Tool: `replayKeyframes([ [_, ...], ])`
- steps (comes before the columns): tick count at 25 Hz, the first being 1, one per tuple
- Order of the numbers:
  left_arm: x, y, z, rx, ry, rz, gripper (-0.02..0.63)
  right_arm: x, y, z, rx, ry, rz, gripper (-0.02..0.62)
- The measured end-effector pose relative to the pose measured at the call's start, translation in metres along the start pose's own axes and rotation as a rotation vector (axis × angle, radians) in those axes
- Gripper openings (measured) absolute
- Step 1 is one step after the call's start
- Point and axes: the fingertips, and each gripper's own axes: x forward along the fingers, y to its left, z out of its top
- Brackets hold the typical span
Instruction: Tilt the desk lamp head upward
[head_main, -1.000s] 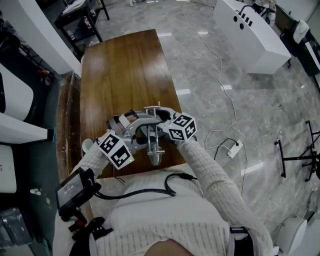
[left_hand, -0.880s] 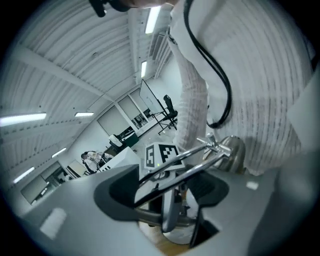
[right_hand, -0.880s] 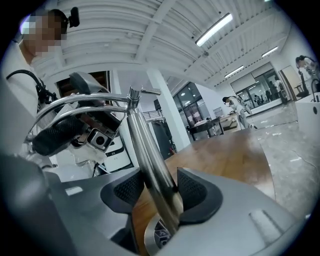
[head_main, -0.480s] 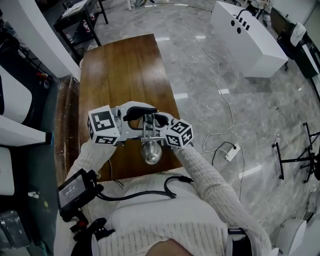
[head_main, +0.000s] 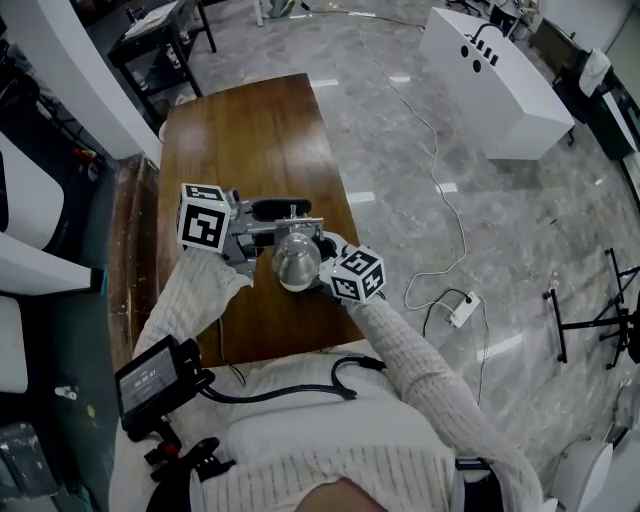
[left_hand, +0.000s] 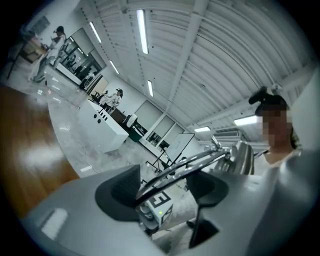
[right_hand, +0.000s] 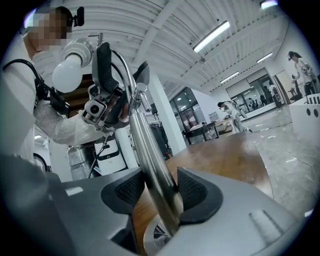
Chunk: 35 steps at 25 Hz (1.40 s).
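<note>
A chrome desk lamp stands near the front of the wooden table (head_main: 250, 130). Its dome head (head_main: 296, 260) is tipped up, so the white bulb (right_hand: 67, 72) faces me. My left gripper (head_main: 272, 222) sits at the lamp's thin twin-rod arm (left_hand: 200, 160), just behind the head (left_hand: 240, 155). The rods run between its jaws (left_hand: 162, 187), touching both pads while the jaws are opening. My right gripper (head_main: 322, 255) is shut on the thick chrome pole (right_hand: 150, 160) low down, just above the round base (right_hand: 152, 240). The left gripper (right_hand: 120, 70) also shows high in the right gripper view.
The lamp is close to the table's front and right edges. On the grey floor to the right lie a white cable and a power strip (head_main: 462, 305). A white counter (head_main: 500, 85) stands far right and a black cart (head_main: 165, 45) at the back left.
The lamp head has swung from hanging down near the table's front edge to facing up. The left gripper rose and moved away from me with it. The right gripper stayed on the pole.
</note>
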Motion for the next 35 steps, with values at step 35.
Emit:
replayKeyframes([
  [35, -0.063, 0.030, -0.020, 0.108, -0.518, 0.349, 0.288, -0.042, 0.001, 0.038, -0.020, -0.088, 0.040, 0.213],
])
